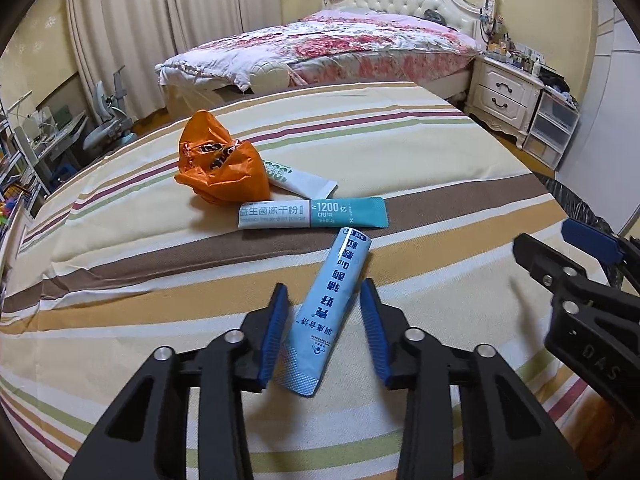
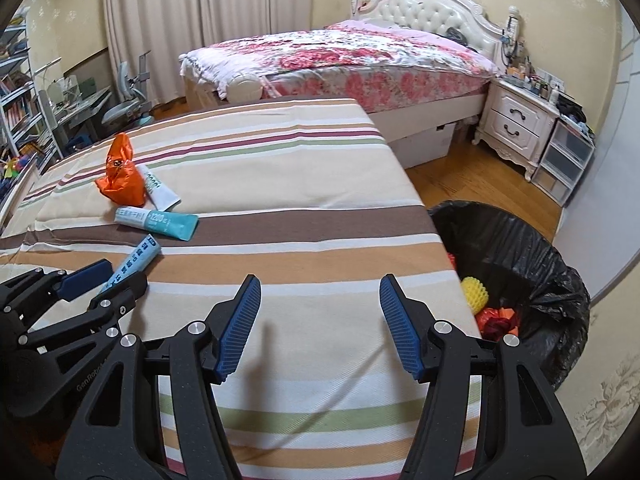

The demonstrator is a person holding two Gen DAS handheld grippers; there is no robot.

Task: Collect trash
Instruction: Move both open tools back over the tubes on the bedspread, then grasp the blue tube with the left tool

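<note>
— So where's the blue packet?
— Near edge, between the left gripper's spread pads, untouched.
— Right gripper?
— Spread, empty.
— Risk?
— Slick foil could squirt sideways, missing the bin.

sachets: 3 | orange bags: 1 | bins: 1 | grippers: 2

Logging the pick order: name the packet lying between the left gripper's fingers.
The light blue packet, pointing away between the left gripper; the teal-ended and white ones lie farther off.
</note>
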